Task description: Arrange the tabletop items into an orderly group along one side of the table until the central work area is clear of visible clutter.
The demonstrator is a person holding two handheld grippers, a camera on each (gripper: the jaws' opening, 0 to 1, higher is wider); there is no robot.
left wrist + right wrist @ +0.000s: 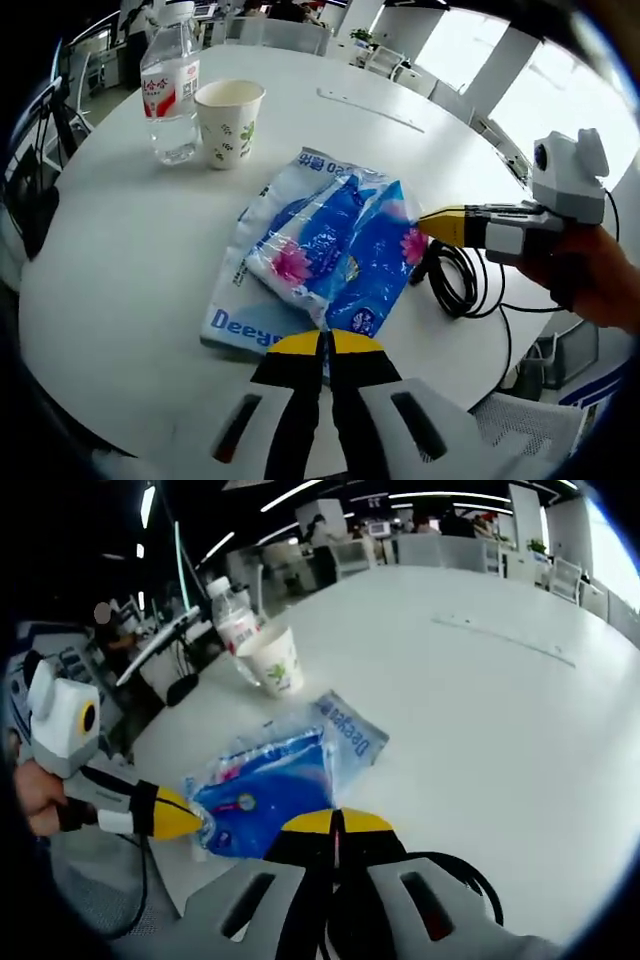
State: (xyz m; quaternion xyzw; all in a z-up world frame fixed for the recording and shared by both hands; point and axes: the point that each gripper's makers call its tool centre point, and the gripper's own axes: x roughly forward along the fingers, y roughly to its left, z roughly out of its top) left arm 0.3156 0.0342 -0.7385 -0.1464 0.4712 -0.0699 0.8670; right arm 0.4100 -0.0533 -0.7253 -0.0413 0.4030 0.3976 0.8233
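Observation:
A blue tissue pack with pink flowers lies on top of a flat white "Deeya" pack near the front edge of the round white table. My left gripper is shut on the blue pack's near edge. My right gripper comes in from the right, shut on that pack's far corner. In the right gripper view, the right gripper pinches the blue pack, the left gripper holds its crinkled wrapper, and the white pack pokes out behind.
A water bottle and a paper cup stand together at the table's far left; they are the bottle and cup in the right gripper view. A black cable coils beside the packs. A thin strip lies further back.

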